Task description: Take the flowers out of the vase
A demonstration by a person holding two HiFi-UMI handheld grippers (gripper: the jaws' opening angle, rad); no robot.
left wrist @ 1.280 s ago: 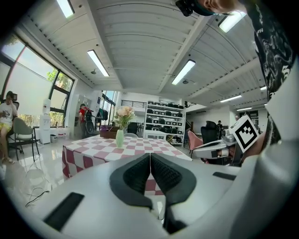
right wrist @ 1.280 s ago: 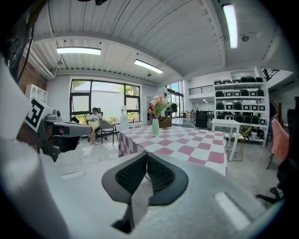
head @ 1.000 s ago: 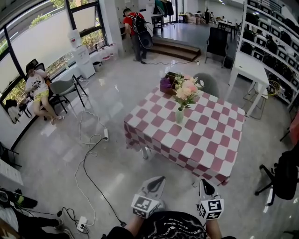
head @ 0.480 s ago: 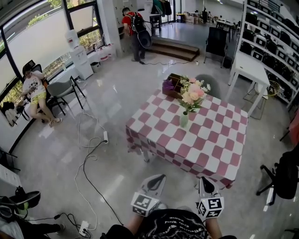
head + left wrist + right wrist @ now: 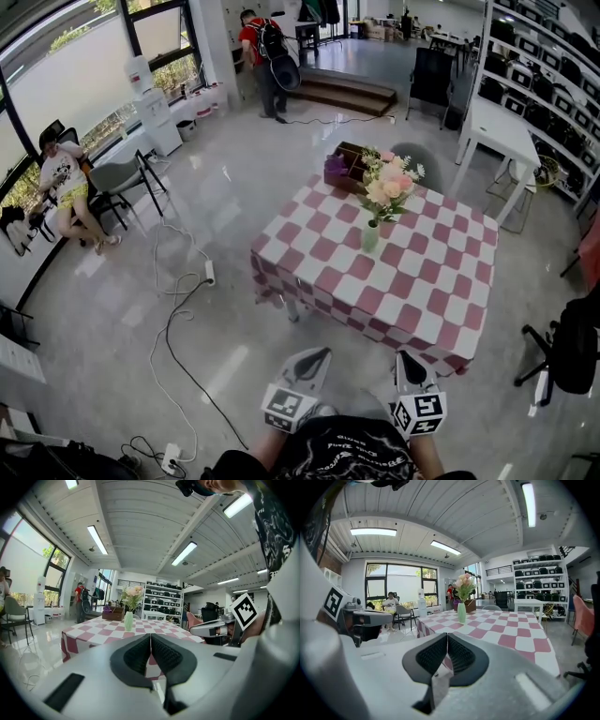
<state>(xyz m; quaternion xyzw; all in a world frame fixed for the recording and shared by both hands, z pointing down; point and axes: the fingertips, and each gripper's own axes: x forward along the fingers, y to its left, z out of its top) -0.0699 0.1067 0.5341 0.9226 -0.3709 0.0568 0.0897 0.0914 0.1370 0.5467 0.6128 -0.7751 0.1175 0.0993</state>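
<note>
A pale green vase (image 5: 370, 236) stands upright on the pink-and-white checked table (image 5: 422, 291) and holds a bunch of pink and cream flowers (image 5: 389, 184). Both grippers are held low in front of my body, well short of the table's near edge. My left gripper (image 5: 315, 356) is shut, its pads closed on nothing. My right gripper (image 5: 406, 357) is shut and empty too. The left gripper view shows the vase (image 5: 128, 621) and flowers (image 5: 132, 594) far ahead over its closed jaws (image 5: 150, 640). In the right gripper view the vase (image 5: 461, 612) stands beyond that gripper's closed jaws (image 5: 447, 641).
A wooden box with purple flowers (image 5: 342, 167) sits at the table's far corner, with a grey chair (image 5: 417, 167) behind. Cables and a power strip (image 5: 210, 273) trail over the floor at left. A seated person (image 5: 64, 183), a white table (image 5: 502, 131) and a black chair (image 5: 567, 352) surround the area.
In the head view the table and vase have drifted slightly right and nearer. Both grippers stay shut and low in front of me.
</note>
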